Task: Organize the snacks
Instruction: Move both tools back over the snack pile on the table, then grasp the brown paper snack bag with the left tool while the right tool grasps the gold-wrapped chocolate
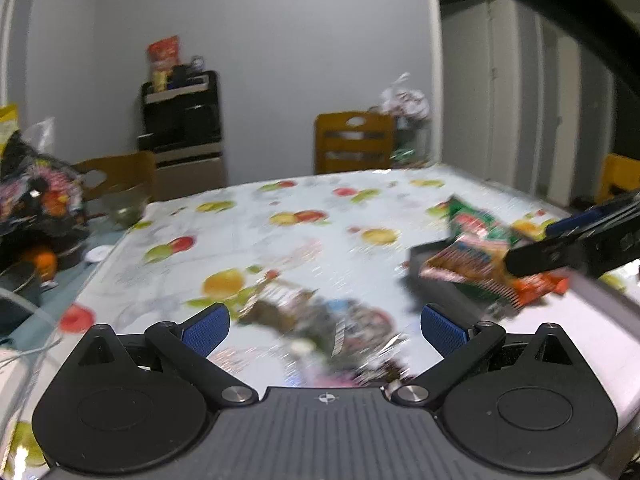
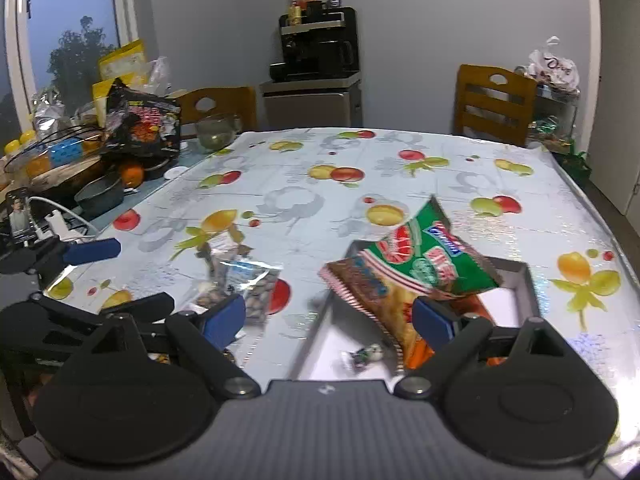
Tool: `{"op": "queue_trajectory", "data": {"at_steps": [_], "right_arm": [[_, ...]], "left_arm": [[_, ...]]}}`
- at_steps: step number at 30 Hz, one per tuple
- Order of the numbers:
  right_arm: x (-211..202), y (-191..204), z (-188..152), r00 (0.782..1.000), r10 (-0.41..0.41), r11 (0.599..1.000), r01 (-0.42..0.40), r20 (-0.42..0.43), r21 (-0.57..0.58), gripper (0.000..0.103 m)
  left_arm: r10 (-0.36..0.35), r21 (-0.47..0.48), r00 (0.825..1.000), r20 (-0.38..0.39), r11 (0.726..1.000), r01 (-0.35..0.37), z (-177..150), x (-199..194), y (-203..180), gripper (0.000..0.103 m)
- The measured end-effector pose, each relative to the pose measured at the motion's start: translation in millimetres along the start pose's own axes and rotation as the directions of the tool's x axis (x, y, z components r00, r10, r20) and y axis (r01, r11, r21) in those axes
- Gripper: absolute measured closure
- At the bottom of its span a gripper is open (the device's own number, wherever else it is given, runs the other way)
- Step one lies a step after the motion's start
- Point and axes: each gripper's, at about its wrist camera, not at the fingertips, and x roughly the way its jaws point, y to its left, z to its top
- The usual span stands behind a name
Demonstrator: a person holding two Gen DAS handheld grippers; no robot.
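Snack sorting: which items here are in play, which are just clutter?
In play:
- green snack bag and orange-striped snack bag in the grey tray
- clear nut packet on the table

Clutter:
- black noodle pack
- glass bowl
- orange fruit
- black coffee machine

Snack bags (image 2: 416, 276) in tray (image 2: 524, 280), nut packet (image 2: 244, 288) left of tray, on table (image 2: 400, 184)

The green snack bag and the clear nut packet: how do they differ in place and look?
The green snack bag lies propped on other bags in the grey tray; the clear nut packet lies on the tablecloth, outside the tray. The green bag is opaque and printed; the nut packet shows its contents. The green bag looks larger. Neither is gripped.
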Motion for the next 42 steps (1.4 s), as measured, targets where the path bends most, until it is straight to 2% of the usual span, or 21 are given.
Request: {"op": "queue_trajectory", "data": {"at_steps": [5,10,17,23,26,28,31,32,34,37,40,42], "right_arm": [[7.5,17.7,0.7,0.999,0.036,0.999,-0.036,-0.019,-0.028,0.012],[14.8,28.0,-0.2,0.995,0.094,0.995,-0.095,-0.035,-0.009,0.012],[23.3,41.5,0.3,0.992,0.123,0.992,-0.124,-0.037,-0.017,0.012],[32.3,53.8,-3.0,0.989,0.133,0.990,-0.136,-0.065,-0.038,0.012],[36.5,59.4,-4.9,0.991,0.112,0.992,-0.117,-0.078,-0.052,0.012],[35.7,65.9,-9.8,0.996,0.086,0.991,-0.089,-0.035,-0.100,0.011],[31.7,76.5,-18.5,0.998,0.052,0.983,-0.045,0.035,-0.178,0.002],[32.3,79.7,-19.6,0.998,0.053,0.980,-0.046,0.031,-0.194,0.002],[35.2,82.0,-20.5,0.995,0.102,0.975,-0.101,-0.007,-0.196,0.002],[40.3,83.9,-20.0,0.986,0.150,0.972,-0.161,-0.072,-0.172,0.002],[43.6,85.8,-21.3,0.988,0.132,0.973,-0.146,-0.083,-0.179,0.002],[45.8,86.0,-22.1,0.989,0.119,0.975,-0.133,-0.090,-0.175,0.002]], "left_arm": [[0.052,-0.006,0.999,-0.006,0.999,-0.052,-12.8,-7.5,18.3,0.000],[0.100,-0.010,0.995,-0.022,0.995,-0.100,-19.1,-11.5,32.6,0.000],[0.074,-0.016,0.995,-0.062,0.997,-0.075,-25.1,-15.2,43.0,0.000],[0.053,-0.022,0.996,-0.067,0.998,-0.054,-30.9,-18.1,47.8,0.000],[0.050,-0.016,0.996,-0.076,0.999,-0.051,-33.0,-19.1,48.8,0.000],[0.046,-0.013,0.995,-0.092,0.999,-0.048,-34.5,-17.2,51.1,0.000],[0.032,-0.033,0.995,-0.095,0.999,-0.036,-35.6,-16.3,57.1,0.000],[0.030,-0.030,0.995,-0.096,0.999,-0.033,-35.5,-16.3,57.7,0.000],[0.024,-0.016,0.996,-0.091,1.000,-0.025,-35.5,-19.1,57.5,0.000],[-0.021,0.022,0.997,-0.071,1.000,0.023,-35.8,-28.0,53.2,0.000],[-0.069,0.045,0.996,-0.060,0.996,0.071,-36.0,-33.0,45.1,0.000],[-0.066,0.035,0.995,-0.075,0.997,0.069,-36.1,-28.9,40.5,0.000]]}}
